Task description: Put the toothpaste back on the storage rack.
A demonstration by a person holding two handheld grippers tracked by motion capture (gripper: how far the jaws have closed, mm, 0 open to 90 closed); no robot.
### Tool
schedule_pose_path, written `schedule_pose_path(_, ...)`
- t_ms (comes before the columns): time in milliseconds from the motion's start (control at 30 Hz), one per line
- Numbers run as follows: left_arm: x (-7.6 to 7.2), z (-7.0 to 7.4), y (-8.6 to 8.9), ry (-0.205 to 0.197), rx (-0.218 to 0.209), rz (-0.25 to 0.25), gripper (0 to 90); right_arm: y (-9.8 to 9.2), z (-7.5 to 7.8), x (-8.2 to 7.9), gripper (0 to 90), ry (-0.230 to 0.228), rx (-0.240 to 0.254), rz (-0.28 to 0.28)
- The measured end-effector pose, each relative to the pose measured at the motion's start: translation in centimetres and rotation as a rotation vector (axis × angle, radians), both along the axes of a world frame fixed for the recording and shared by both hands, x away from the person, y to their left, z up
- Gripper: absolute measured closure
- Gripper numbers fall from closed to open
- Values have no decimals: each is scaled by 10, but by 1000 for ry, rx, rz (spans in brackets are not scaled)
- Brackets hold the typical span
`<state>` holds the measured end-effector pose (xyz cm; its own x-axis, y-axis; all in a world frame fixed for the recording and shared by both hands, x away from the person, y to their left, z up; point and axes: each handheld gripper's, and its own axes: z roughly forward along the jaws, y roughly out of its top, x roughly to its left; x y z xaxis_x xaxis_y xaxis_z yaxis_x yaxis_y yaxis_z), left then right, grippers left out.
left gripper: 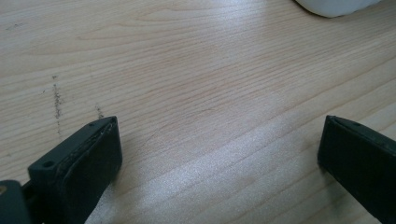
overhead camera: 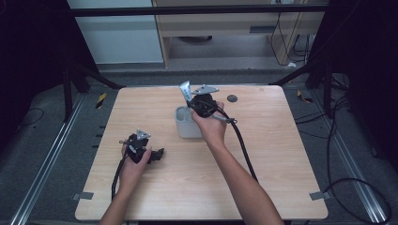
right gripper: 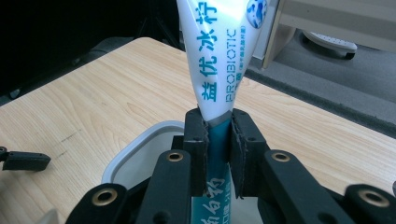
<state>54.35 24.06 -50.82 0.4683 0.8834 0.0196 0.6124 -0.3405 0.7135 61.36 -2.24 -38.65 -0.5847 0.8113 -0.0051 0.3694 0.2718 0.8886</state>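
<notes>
My right gripper (right gripper: 218,128) is shut on a white and teal toothpaste tube (right gripper: 215,60) that stands upright, flat end up, over a white cup (right gripper: 135,154). From above, that right gripper (overhead camera: 196,104) hovers at the cup (overhead camera: 186,124) in the table's middle, with the tube (overhead camera: 185,90) sticking up beyond it. My left gripper (overhead camera: 158,153) rests low on the table at the front left, pointing right. Its jaws stand wide apart with bare wood between them (left gripper: 219,149).
The wooden table (overhead camera: 272,154) has a small dark round mark (overhead camera: 232,98) near its far edge. Black cables trail from both grippers toward the front. A corner of the white cup (left gripper: 334,5) sits ahead of the left gripper.
</notes>
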Motion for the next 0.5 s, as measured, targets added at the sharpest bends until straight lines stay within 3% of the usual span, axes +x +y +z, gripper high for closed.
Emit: schedule_pose_path(500,0,0,0,2,-1,0,0,1,-2,-1,785,23,-21,9)
